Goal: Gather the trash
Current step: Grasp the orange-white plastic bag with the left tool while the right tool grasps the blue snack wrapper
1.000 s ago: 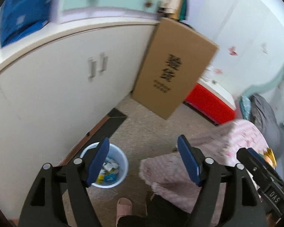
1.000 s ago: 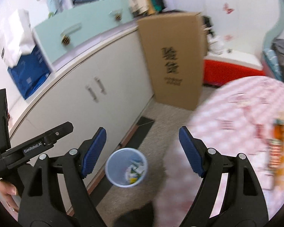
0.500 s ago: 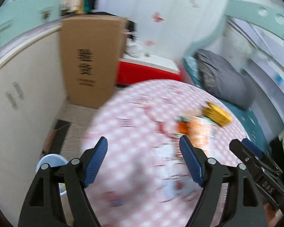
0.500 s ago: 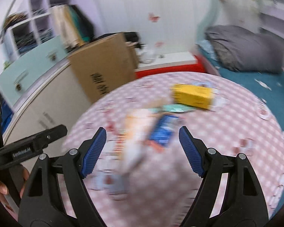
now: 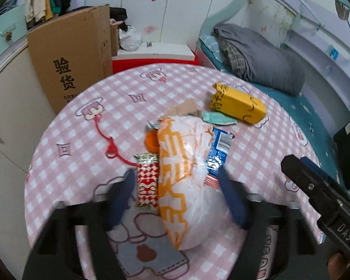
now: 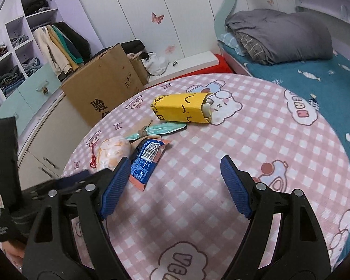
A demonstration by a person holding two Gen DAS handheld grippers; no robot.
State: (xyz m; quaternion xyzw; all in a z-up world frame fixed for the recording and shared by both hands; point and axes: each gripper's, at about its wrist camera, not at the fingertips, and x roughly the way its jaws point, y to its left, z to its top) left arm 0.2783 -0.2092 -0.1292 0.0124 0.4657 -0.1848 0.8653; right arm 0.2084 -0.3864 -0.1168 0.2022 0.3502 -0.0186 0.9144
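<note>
Trash lies on a round table with a pink checked cloth (image 5: 65, 168): an orange-and-white plastic bag (image 5: 184, 154), a red-and-white wrapper (image 5: 147, 182), a blue wrapper (image 5: 218, 149), a green wrapper (image 5: 215, 117), an orange cap (image 5: 151, 140) and a yellow carton (image 5: 238, 103). My left gripper (image 5: 176, 172) is blurred, its jaws closing with the bag and the red wrapper between them; the pads look just short of pressing. My right gripper (image 6: 175, 161) stands open over bare cloth, right of the blue wrapper (image 6: 147, 161) and nearer than the yellow carton (image 6: 184, 108).
A tall cardboard box (image 5: 74, 65) leans by a white cabinet (image 5: 9, 107) left of the table. Behind the table are a red box with a white top (image 5: 151, 58) and a bed with a grey blanket (image 5: 261, 63). A white wardrobe wall stands at the back.
Both views have swung from the floor bin and cabinet over to the table. My left gripper's jaws have narrowed around the orange-and-white bag. The right jaws keep their width.
</note>
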